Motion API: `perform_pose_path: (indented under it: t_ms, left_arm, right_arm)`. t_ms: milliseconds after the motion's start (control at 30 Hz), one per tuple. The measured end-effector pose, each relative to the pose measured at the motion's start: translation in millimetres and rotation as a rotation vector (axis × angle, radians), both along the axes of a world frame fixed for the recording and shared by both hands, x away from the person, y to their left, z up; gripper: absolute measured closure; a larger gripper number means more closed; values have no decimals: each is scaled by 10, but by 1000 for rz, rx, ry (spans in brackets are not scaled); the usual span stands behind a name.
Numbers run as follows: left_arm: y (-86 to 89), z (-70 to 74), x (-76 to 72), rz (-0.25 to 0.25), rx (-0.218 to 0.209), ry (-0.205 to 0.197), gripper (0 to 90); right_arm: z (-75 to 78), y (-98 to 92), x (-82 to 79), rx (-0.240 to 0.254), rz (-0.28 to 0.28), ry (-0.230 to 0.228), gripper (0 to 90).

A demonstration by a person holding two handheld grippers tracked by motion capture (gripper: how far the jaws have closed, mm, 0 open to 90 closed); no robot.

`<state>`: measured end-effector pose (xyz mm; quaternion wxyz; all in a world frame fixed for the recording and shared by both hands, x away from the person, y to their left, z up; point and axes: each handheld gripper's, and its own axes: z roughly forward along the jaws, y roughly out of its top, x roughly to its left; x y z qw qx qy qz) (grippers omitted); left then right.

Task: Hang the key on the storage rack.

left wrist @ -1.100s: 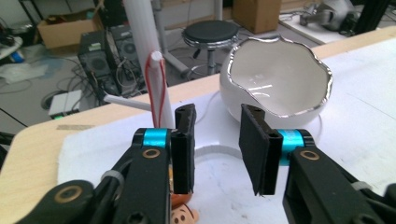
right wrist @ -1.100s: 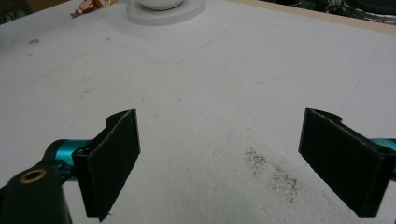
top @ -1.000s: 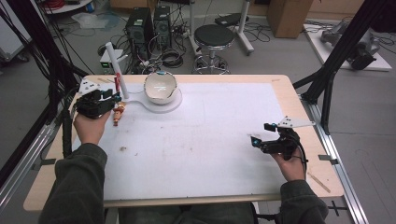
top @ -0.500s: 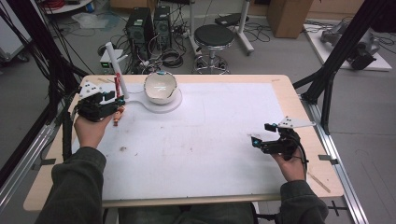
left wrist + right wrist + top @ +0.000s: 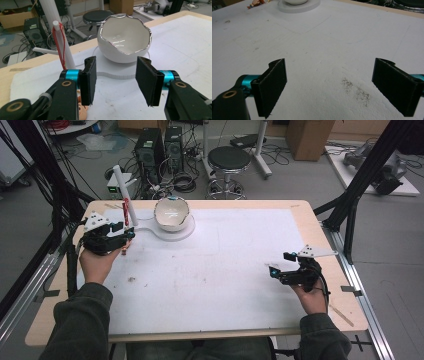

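No text, label, brand, number or sign can be read in any of the views. The equipment on the floor at the top of the high view is too small and blurred to show lettering, and the cardboard boxes in the upper left of the left gripper view carry nothing legible.

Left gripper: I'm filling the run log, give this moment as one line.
left gripper: jaws just opening, nothing between | figurine: on mat under left jaw | bowl: ahead, on stand | right gripper: open, idle
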<state>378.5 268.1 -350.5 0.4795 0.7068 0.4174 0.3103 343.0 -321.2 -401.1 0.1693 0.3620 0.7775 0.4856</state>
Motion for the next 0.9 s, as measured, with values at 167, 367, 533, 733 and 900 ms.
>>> perform_pose_path:
  t_ms: [167, 367, 533, 733, 900]
  left_arm:
    - [-6, -4, -42, -27, 0, 1, 507]
    - [-6, -2, -72, -46, -2, -1, 496]
    - [-6, 5, -103, -56, -2, 0, 482]
    - [-21, -18, -173, -64, -3, -2, 459]
    - [-38, -62, -248, -66, 3, -6, 442]
  right_arm:
    - [2, 3, -7, -5, 1, -2, 118]
    - [3, 0, -8, -2, 0, -1, 118]
    - [6, -1, -11, 3, -3, 2, 119]
    - [7, -3, -11, 0, -2, -4, 119]
    - [10, -6, -15, -1, -4, -3, 118]
